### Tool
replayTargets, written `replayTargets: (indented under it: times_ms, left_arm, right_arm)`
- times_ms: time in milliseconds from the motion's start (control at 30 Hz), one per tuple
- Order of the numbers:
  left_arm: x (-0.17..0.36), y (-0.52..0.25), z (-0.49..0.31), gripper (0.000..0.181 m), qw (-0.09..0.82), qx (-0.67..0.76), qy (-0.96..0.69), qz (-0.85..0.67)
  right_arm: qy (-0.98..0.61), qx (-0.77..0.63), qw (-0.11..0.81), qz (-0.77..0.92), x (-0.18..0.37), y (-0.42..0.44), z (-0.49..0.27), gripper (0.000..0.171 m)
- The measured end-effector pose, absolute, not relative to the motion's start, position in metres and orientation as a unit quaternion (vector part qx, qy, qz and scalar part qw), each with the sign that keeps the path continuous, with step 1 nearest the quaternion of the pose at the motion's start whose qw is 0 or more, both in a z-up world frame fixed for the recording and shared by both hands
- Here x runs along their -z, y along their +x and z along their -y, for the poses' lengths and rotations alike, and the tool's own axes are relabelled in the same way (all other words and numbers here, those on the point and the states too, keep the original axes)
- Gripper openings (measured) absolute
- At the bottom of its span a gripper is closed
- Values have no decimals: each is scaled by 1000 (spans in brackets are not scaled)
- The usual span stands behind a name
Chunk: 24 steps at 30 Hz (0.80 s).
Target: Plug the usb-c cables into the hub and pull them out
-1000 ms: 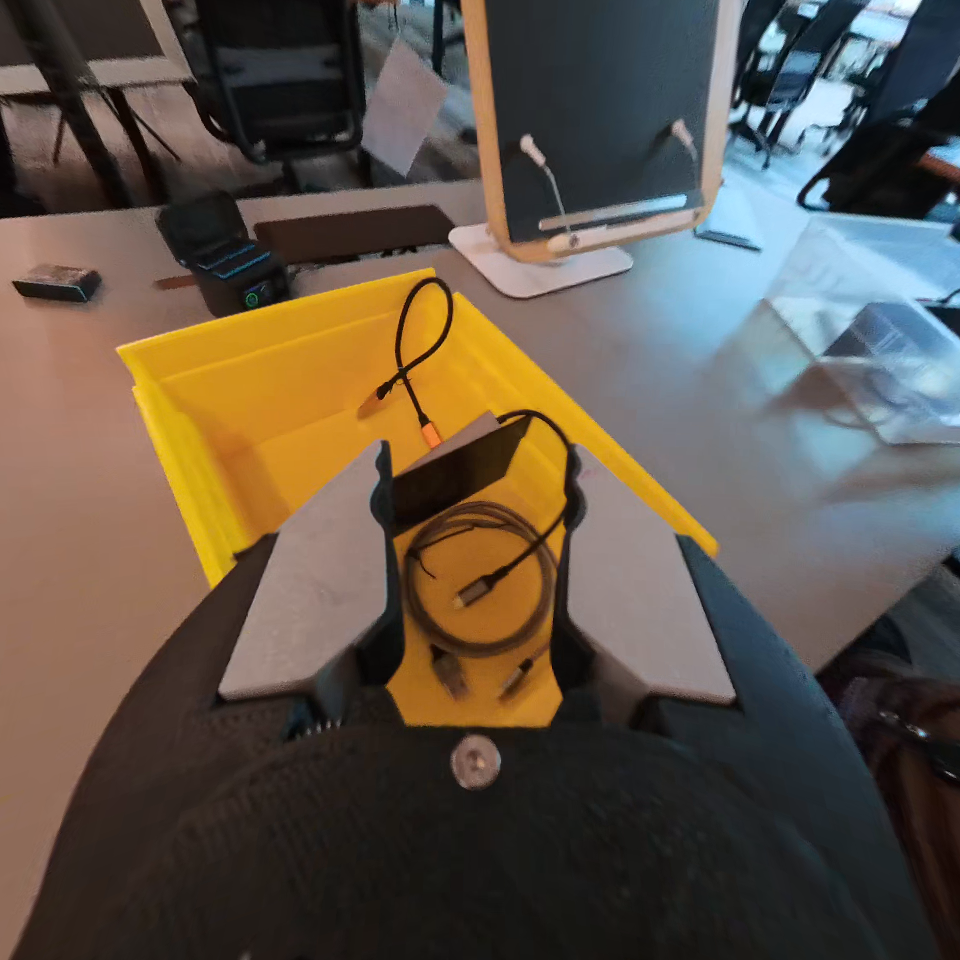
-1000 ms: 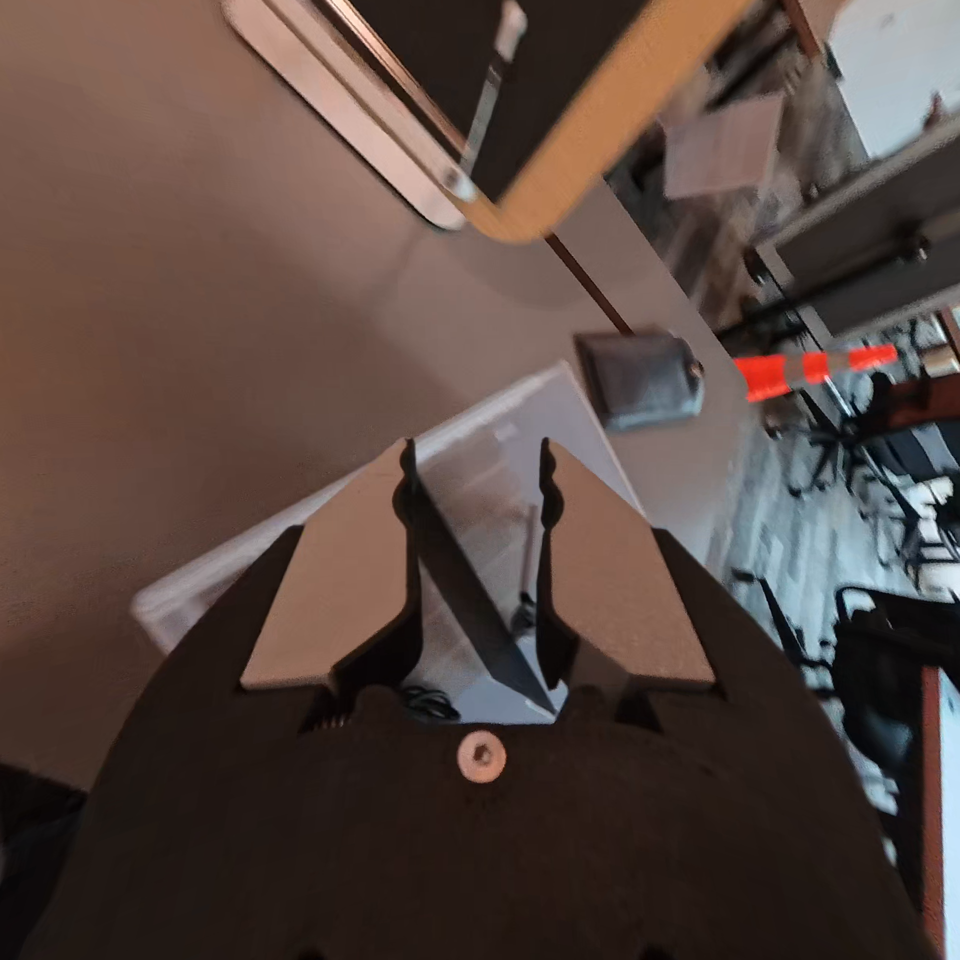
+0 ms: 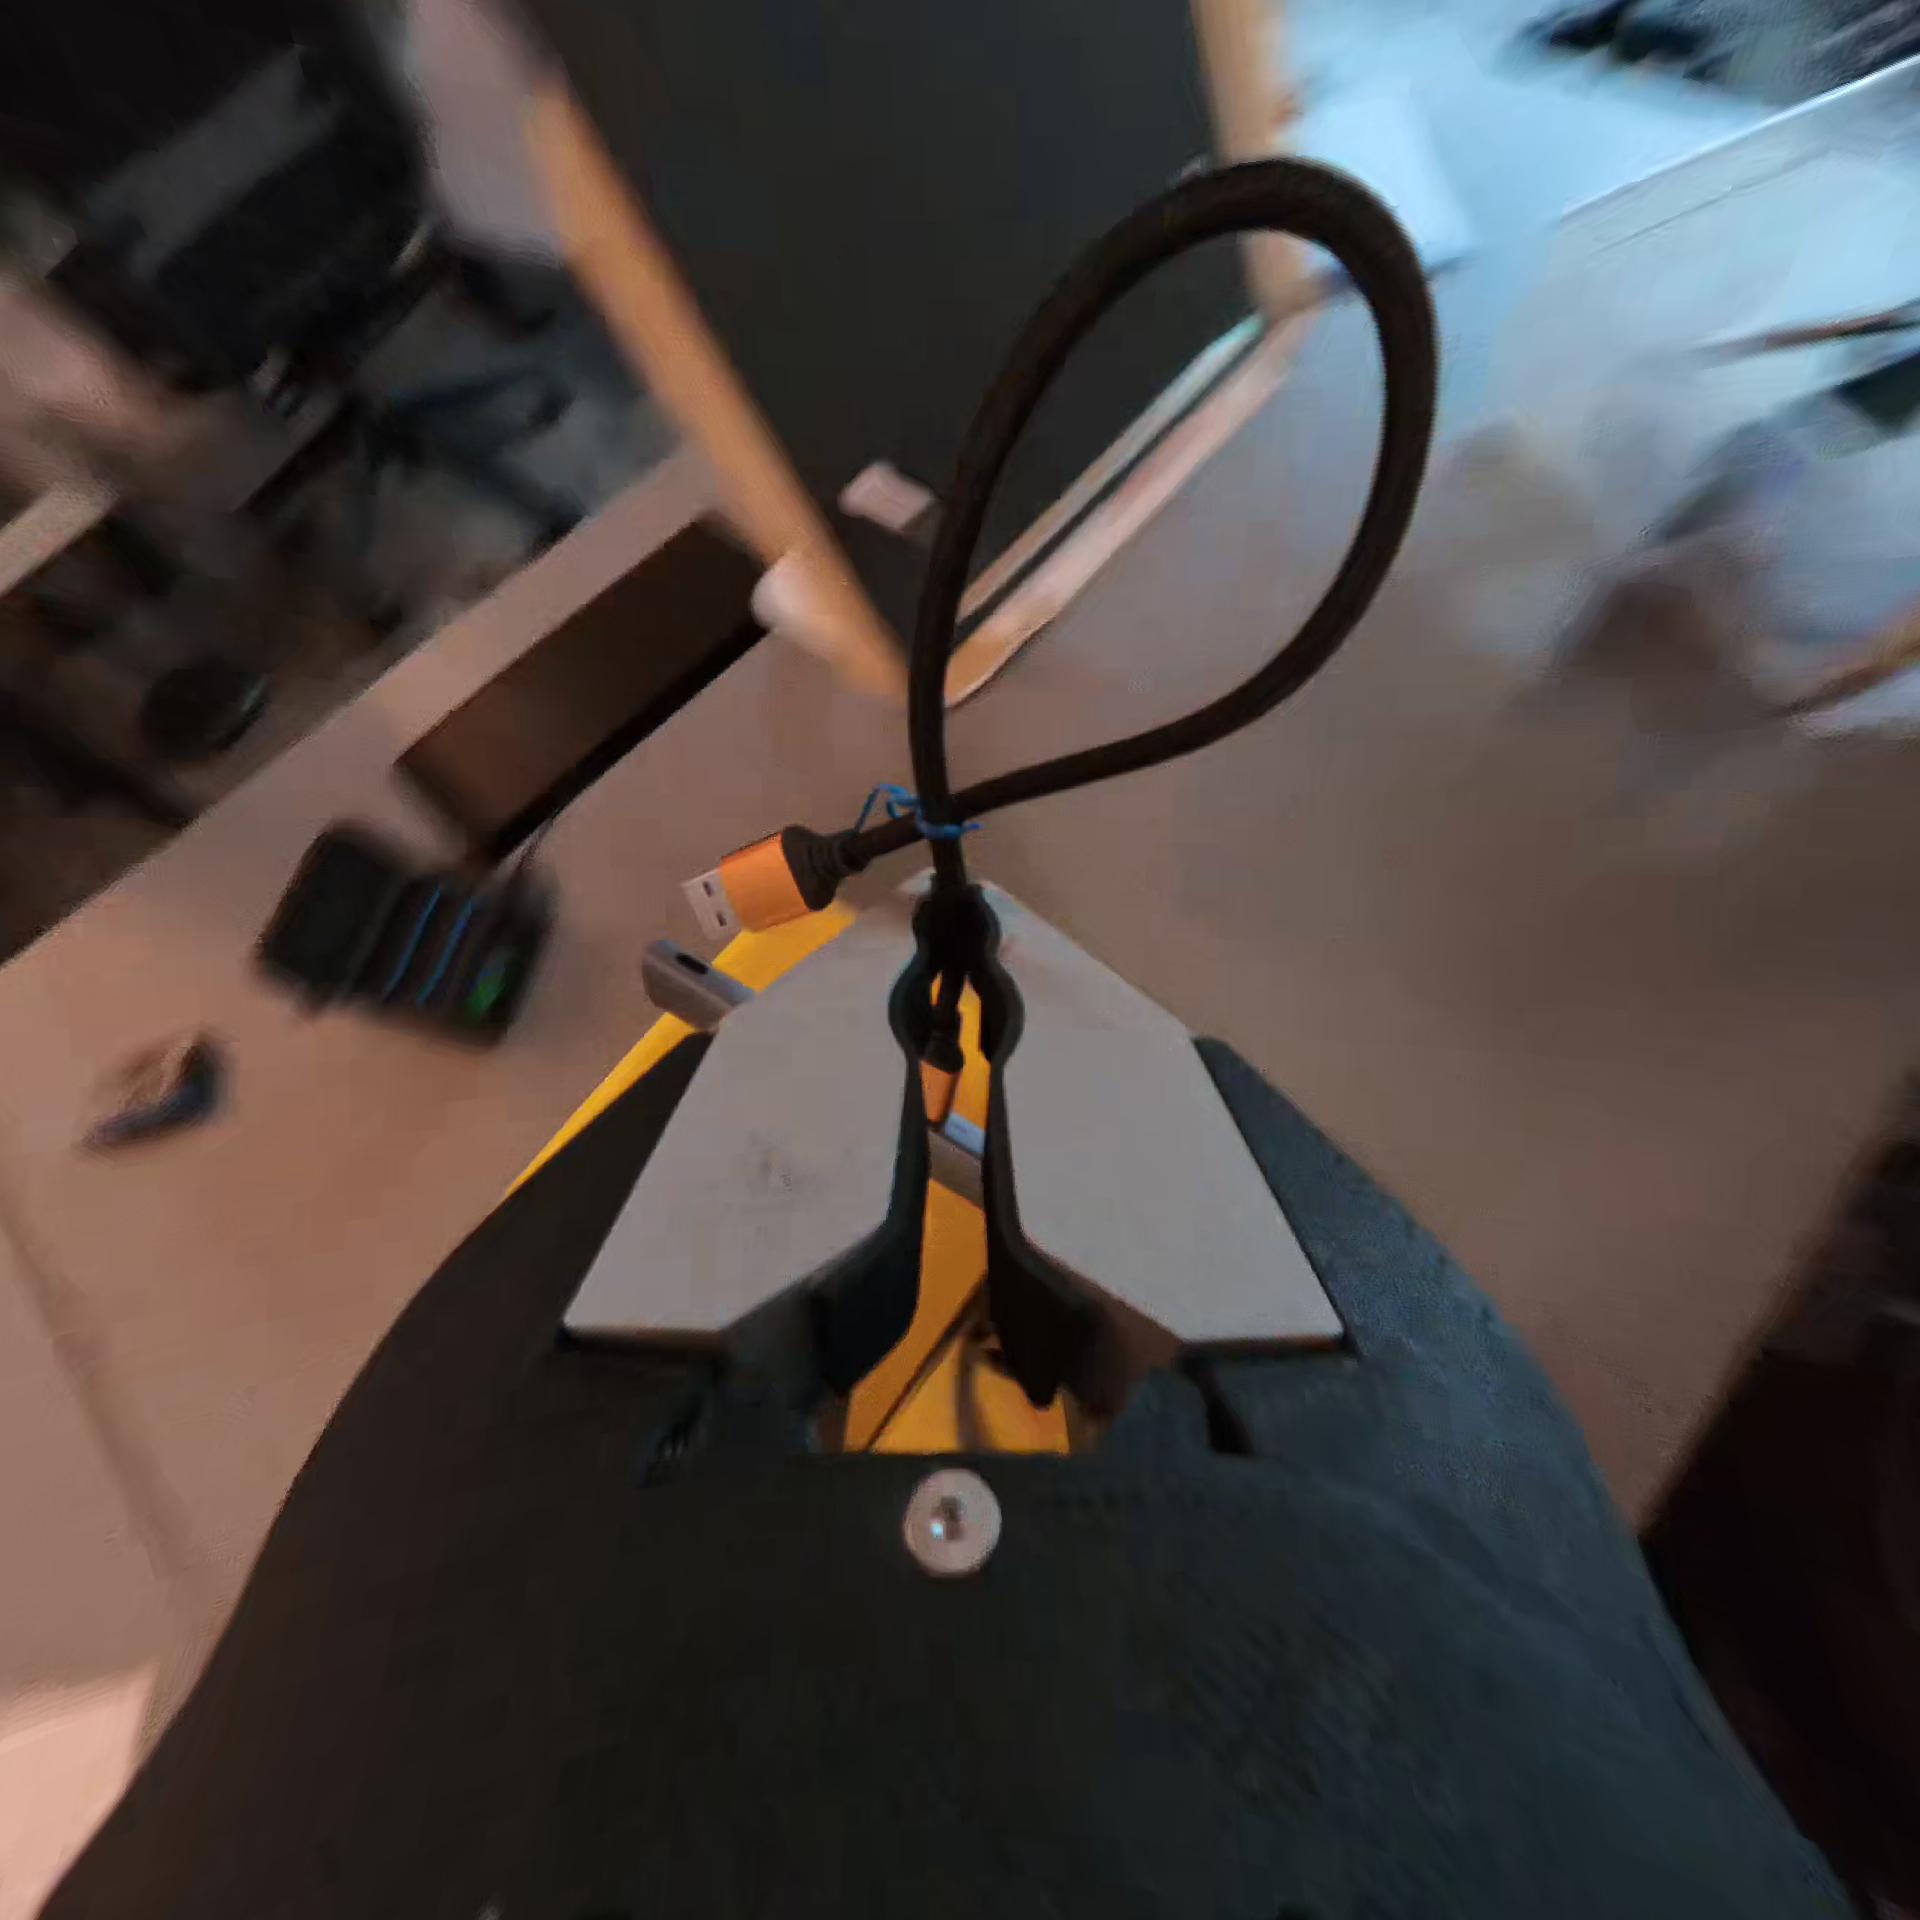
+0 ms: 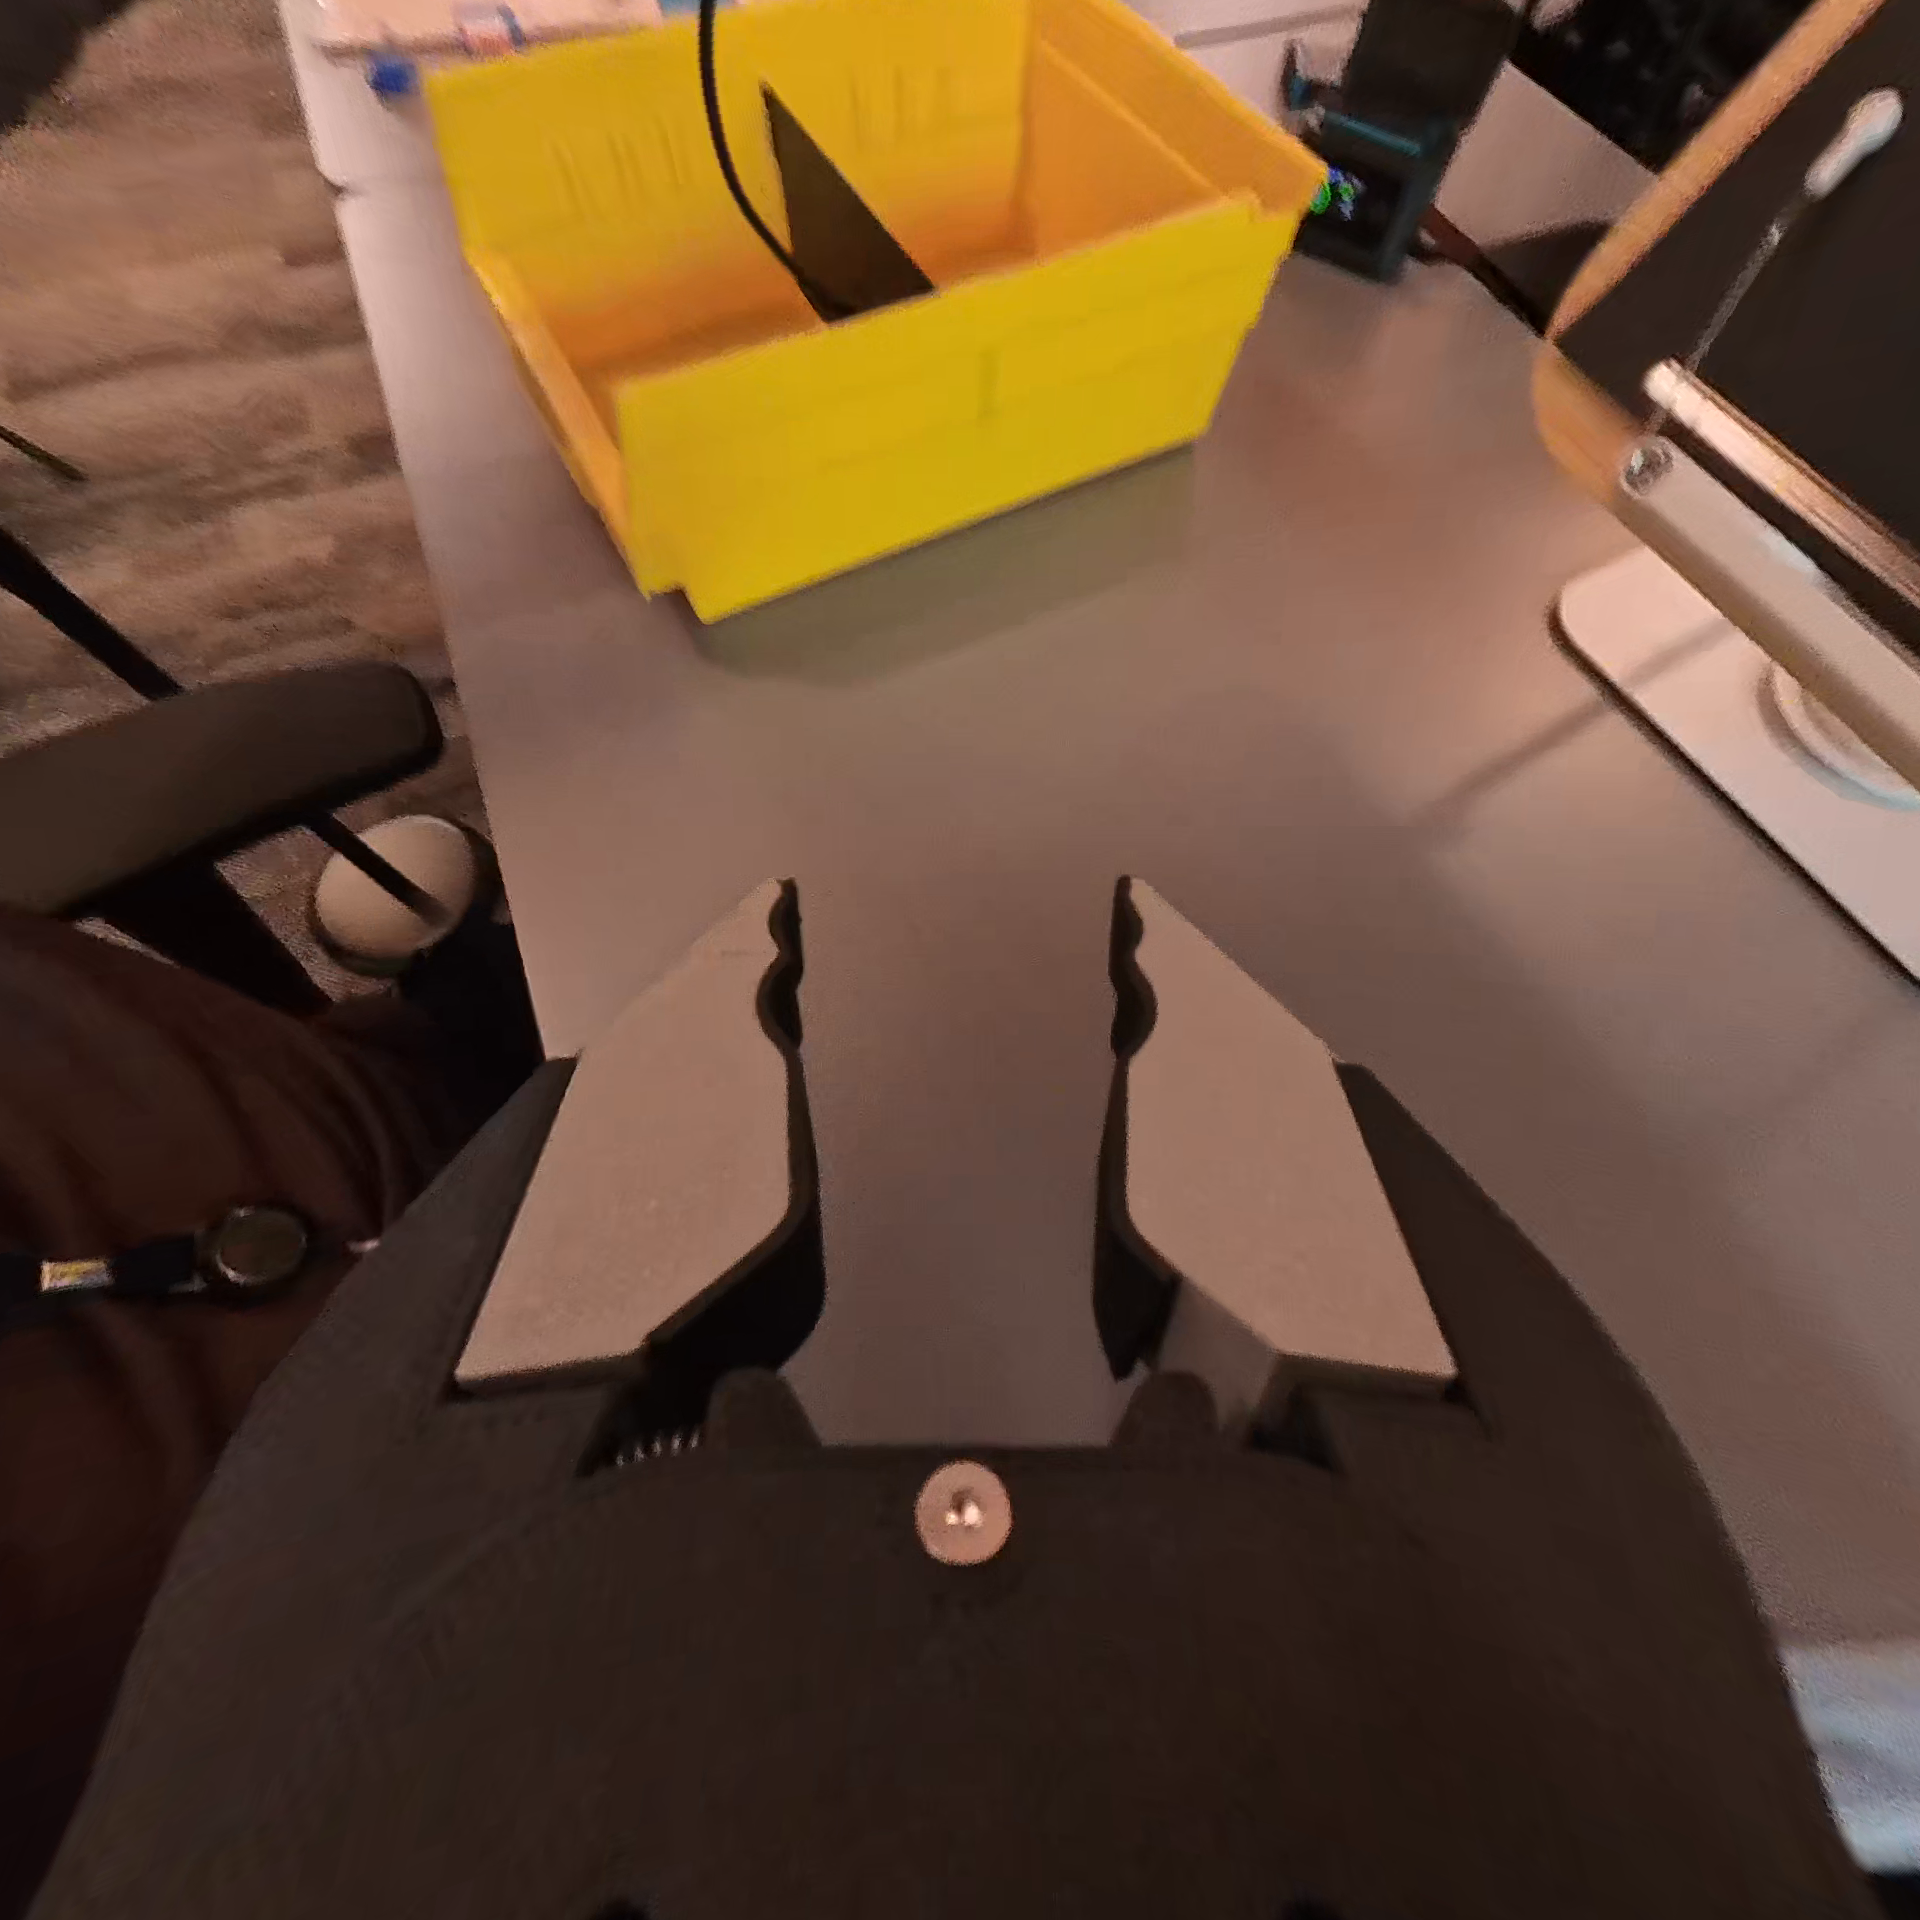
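Note:
My left gripper (image 3: 951, 920) is shut on a short black braided cable (image 3: 1392, 416) and holds it above the yellow bin (image 3: 935, 1351). The cable loops up past the fingertips, tied with a thin blue wire. Its orange plug (image 3: 764, 883) sticks out to the left, and a second orange plug (image 3: 940, 1081) hangs between the fingers. A grey block end with a slot (image 3: 691, 982) shows beside my left finger. In the right wrist view my right gripper (image 4: 956, 914) is open and empty over the grey table (image 4: 1039, 748). The yellow bin (image 4: 935, 457) stands beyond it, with the dark hub (image 4: 831, 229) tilted inside.
A wood-framed dark board on a white stand (image 4: 1714, 644) is at the right. A small black device with lights (image 4: 1371, 197) sits behind the bin and also shows in the left wrist view (image 3: 416, 935). A chair (image 4: 187, 769) stands off the table's left edge.
My left gripper has closed on the black cable and lifted it out of the bin. My right gripper has swung from the clear box towards the yellow bin and opened wider.

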<state>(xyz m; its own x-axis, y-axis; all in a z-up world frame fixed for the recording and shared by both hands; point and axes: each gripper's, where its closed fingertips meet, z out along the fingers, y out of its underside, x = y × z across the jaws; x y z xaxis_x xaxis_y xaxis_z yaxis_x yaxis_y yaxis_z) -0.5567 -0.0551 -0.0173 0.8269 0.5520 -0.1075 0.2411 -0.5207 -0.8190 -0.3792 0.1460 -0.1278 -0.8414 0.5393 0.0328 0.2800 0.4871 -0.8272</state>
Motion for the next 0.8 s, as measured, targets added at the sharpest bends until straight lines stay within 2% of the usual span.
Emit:
replayTargets:
  times_ms: [33,100,200,300,367,500,533,633,767,800]
  left_arm:
    - [0,-532,35,0,473,-149,-850,180]
    - [-27,-476,2,0,536,-87,-837,69]
    - [-45,-418,-28,0,554,-29,-831,-25]
    - [-60,-380,-52,0,569,24,-818,-78]
    - [-68,-360,-68,0,579,59,-807,-104]
    - [-75,-324,-95,0,577,108,-793,-164]
    - [-75,-317,-100,0,572,118,-791,-179]
    - [-68,-297,-109,0,561,154,-781,-225]
    - [-56,-291,-120,0,567,178,-772,-226]
    - [-53,-297,-123,1,574,167,-773,-213]
  right_arm:
    - [-232,-461,142,845,123,-382,-138,60]
    - [-217,-496,149,827,106,-390,-129,66]
    - [-192,-550,168,795,64,-394,-126,75]
    - [-152,-606,151,766,18,-379,-121,92]
    - [-119,-631,146,753,-4,-366,-115,90]
    - [-83,-613,208,758,-17,-368,-111,88]
    - [-65,-611,205,762,-17,-363,-109,82]
    - [-14,-598,161,785,-5,-343,-106,39]
    - [-6,-598,92,796,18,-328,-114,6]
    - [-17,-609,82,789,20,-328,-117,6]
